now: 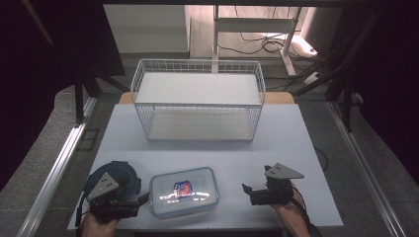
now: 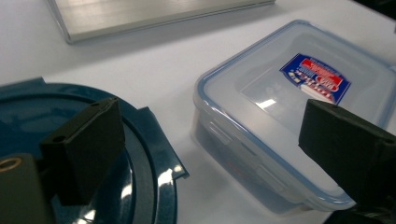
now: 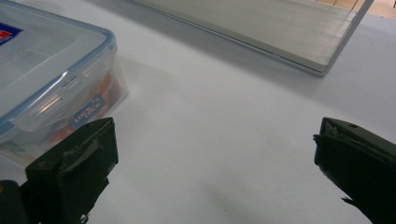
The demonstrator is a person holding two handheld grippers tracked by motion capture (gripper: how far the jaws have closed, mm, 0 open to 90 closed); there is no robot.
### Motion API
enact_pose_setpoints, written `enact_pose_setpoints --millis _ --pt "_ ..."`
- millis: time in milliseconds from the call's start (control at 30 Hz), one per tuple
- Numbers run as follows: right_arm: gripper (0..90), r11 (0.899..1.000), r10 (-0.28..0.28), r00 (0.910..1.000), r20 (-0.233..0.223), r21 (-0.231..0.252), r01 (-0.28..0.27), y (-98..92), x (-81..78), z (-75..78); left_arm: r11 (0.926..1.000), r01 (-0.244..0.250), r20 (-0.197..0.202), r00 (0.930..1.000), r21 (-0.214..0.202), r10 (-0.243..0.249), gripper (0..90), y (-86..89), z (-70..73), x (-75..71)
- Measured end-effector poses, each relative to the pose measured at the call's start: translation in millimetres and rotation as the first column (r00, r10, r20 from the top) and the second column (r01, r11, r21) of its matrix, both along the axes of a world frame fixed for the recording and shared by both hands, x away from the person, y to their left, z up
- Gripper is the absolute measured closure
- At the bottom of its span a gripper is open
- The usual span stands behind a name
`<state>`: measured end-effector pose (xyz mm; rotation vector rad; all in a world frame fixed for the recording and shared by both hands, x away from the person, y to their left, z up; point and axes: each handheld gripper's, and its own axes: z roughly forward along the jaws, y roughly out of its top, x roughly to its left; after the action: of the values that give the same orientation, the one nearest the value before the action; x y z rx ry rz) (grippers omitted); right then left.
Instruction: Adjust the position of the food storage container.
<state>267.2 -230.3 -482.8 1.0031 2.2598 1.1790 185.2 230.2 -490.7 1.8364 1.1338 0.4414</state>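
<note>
Standing wide apart with nothing between them, the jaws of the left gripper [image 1: 143, 199] sit just left of the clear lidded box [image 1: 184, 191], over a dark blue round lid [image 2: 140, 154]. Right of the box, the right gripper [image 1: 245, 188] also has its jaws spread on nothing. Reddish contents show through the box wall; its lid carries a red-and-blue sticker [image 2: 314, 77], writing unreadable. Beyond the box stands a white wire basket [image 1: 197, 66] on the table [image 1: 296, 148]

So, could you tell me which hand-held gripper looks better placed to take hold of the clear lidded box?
Probably left: the left hand-held gripper sits right beside the box, jaws open; the right one stands farther off.
</note>
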Motion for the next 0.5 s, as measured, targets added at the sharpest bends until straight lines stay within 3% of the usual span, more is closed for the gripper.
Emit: enact_pose_setpoints --millis 133,500 --pt "0.0 1.000 0.019 0.9998 -0.007 -0.004 -0.019 -0.9 -0.9 -3.3 0.9996 -0.004 0.027 0.9996 0.028 0.003 7.1 -0.1 -2.1 -0.3" --pt "0.0 1.000 0.016 0.9999 -0.001 -0.027 -0.016 -0.6 -1.8 -6.8 0.9997 0.025 0.031 0.9992 0.010 -0.025 7.0 -0.7 -3.8 0.6"
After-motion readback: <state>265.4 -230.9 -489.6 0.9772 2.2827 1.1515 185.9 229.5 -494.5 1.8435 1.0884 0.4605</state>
